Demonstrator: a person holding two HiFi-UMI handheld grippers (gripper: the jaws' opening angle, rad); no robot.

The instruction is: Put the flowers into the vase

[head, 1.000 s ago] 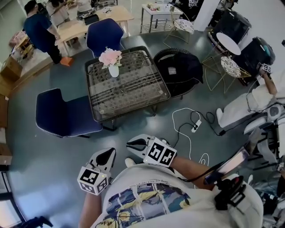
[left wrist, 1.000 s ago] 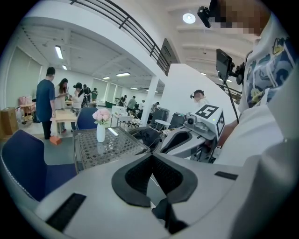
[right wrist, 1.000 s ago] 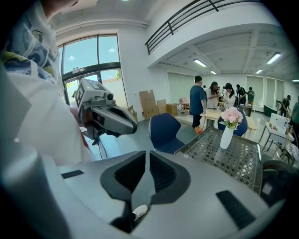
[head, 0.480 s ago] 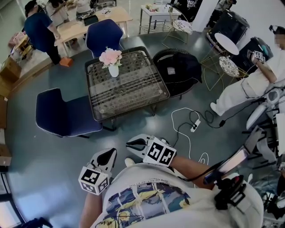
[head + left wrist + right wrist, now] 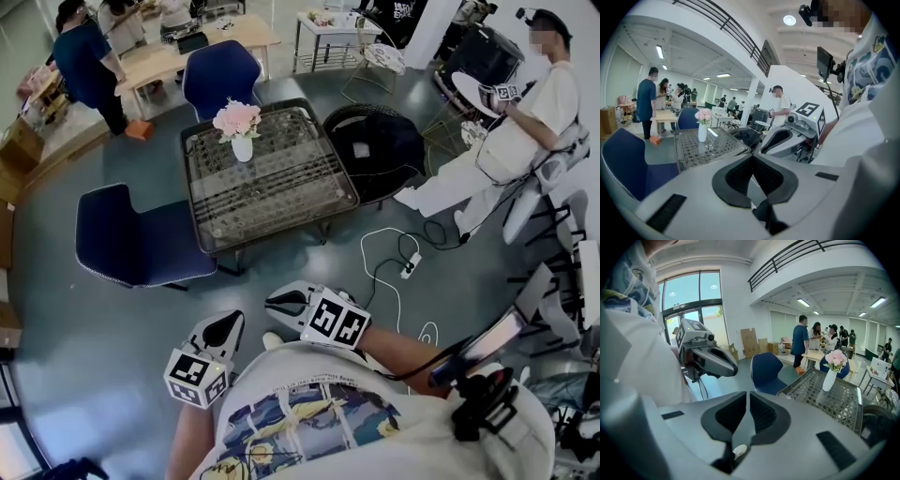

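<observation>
Pink flowers stand in a white vase at the far left of the square glass table, well away from me. The same flowers and vase show small in the left gripper view. In the right gripper view the flowers and vase sit at the right. My left gripper and right gripper hover close to my chest, above the floor. The left gripper is shut with nothing between its jaws. The right gripper is likewise shut and empty.
Two blue chairs and a black round chair ring the table. A white cable with a power strip lies on the floor. A person in white stands at the right; more people are at a wooden table behind.
The person in white at the right has risen and stepped further into view. Both grippers and the vase have stayed where they were.
</observation>
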